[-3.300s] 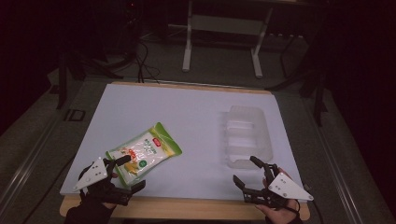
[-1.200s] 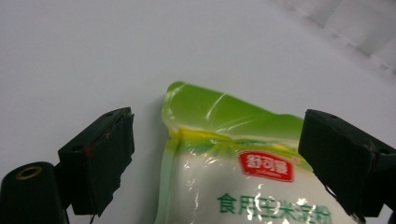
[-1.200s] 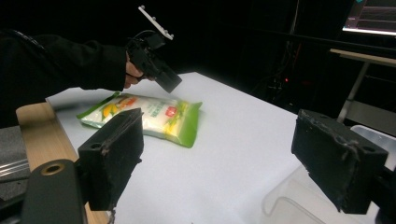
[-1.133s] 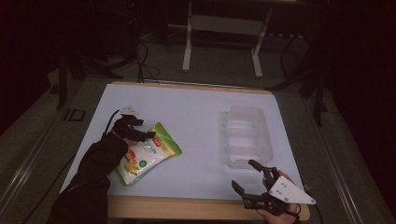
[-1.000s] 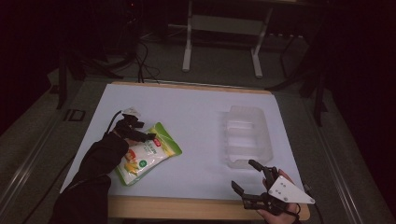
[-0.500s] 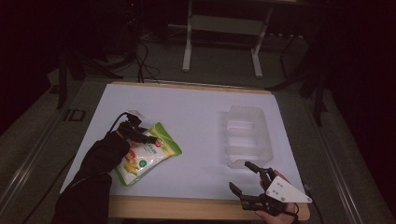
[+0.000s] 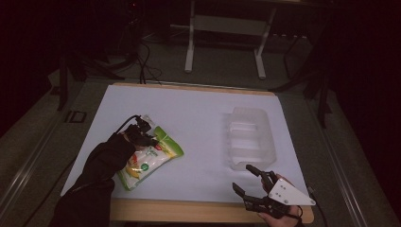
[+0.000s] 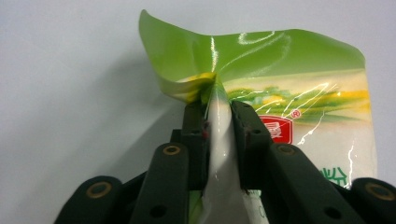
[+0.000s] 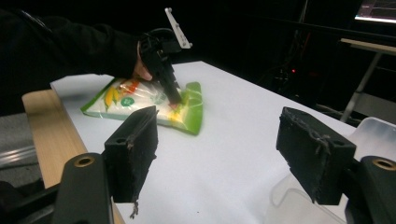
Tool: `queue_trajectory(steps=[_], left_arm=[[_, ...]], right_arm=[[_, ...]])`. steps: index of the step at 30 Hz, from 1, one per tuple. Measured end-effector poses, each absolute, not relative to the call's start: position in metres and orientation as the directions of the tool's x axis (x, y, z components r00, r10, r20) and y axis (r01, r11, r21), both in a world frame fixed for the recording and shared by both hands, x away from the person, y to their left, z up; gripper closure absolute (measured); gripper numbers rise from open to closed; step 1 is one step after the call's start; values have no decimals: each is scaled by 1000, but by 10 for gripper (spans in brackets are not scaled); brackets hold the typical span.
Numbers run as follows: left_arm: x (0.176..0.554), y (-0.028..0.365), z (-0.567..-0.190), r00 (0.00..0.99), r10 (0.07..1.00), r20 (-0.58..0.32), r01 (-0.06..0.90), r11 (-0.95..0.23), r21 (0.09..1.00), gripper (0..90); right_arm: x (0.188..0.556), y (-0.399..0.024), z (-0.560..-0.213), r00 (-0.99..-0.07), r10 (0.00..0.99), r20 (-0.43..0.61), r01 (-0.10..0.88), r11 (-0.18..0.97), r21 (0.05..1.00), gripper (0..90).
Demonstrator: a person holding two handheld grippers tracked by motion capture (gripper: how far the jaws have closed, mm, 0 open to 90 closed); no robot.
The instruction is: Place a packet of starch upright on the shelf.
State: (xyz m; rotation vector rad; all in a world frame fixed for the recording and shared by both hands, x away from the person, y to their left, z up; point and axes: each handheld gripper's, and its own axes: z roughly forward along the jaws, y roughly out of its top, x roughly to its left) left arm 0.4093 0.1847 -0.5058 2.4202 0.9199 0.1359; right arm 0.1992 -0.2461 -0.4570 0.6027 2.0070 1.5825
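A green and white snack bag (image 7: 152,160) lies on the white table sheet at the near left. My left gripper (image 7: 142,134) reaches over it from the near side and is shut on a pinched-up fold near its green top edge. In the left gripper view the jaws have just been closing and now squeeze the fold of the bag (image 8: 299,88) at the left gripper (image 8: 218,135). My right gripper (image 7: 242,177) hovers at the near right edge. Its jaws have narrowed a little but stand open around nothing at the right gripper (image 9: 219,144). The bag (image 9: 116,100) shows beyond them.
A clear plastic tray (image 7: 250,137) stands on the right half of the sheet, just beyond my right gripper; its rim (image 9: 373,130) shows beside the right jaw. The wooden table edge (image 7: 189,210) runs along the front. Dark floor and a metal frame lie behind.
The left gripper came from the near edge onto the bag, then its jaws shut on the top fold and edged right. The right gripper's jaws narrowed slightly.
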Motion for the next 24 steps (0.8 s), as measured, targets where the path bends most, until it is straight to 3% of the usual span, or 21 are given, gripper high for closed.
queue_trajectory(steps=[10, 24], left_arm=[[395, 189, -499, 740, 666, -98, 570, -543, 616, 823], [366, 190, -461, 760, 636, -131, 510, -460, 727, 836]], right_arm=[[202, -249, -456, -756, 649, -84, 77, 215, 974, 289], [200, -249, -455, -755, 648, -96, 53, 207, 977, 292]])
